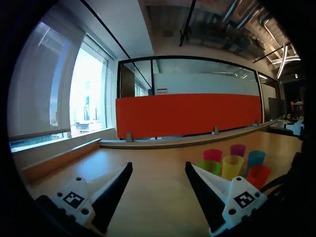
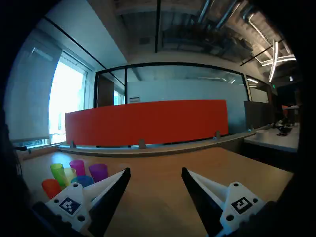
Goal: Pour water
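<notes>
Several coloured plastic cups stand in a tight cluster on the wooden table (image 1: 158, 197). In the left gripper view they sit right of my fingers: a yellow cup (image 1: 232, 166), a green cup (image 1: 208, 167), a blue cup (image 1: 256, 158) and an orange cup (image 1: 258, 175). My left gripper (image 1: 158, 164) is open and holds nothing. In the right gripper view the same cluster lies at the lower left, with a green cup (image 2: 58, 172), a purple cup (image 2: 98, 172) and an orange cup (image 2: 51, 187). My right gripper (image 2: 155, 170) is open over bare table (image 2: 158, 205).
An orange partition panel (image 1: 189, 114) runs along the table's far edge (image 2: 146, 122). Bright windows (image 1: 89, 98) line the left wall. Another desk (image 2: 276, 138) with items stands at the right. Bare wood stretches ahead of both grippers.
</notes>
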Tool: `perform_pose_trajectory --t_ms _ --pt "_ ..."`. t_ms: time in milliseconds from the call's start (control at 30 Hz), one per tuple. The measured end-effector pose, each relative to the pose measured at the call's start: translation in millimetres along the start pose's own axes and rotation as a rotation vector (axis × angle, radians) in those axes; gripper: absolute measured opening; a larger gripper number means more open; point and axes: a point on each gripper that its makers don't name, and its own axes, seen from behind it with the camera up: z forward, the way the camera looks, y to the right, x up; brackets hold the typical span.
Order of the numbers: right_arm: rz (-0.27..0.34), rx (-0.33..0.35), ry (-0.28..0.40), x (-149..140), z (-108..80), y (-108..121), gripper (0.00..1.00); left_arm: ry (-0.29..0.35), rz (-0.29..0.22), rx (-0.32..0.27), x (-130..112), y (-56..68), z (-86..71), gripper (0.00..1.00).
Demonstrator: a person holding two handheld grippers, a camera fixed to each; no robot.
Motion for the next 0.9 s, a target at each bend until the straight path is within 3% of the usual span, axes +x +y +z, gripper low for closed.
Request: perform_pose_trajectory --t_ms 567,900 --pt "-0.136 0.041 -0.039 101 5.9 -21 1.0 -0.002 -0.068 -0.058 107 -0.2 19.5 0.99" --pt "-0.164 0.067 -0.039 154 14.2 -35 1.0 -0.043 -0.109 -0.082 143 4.8 33.3 0.99"
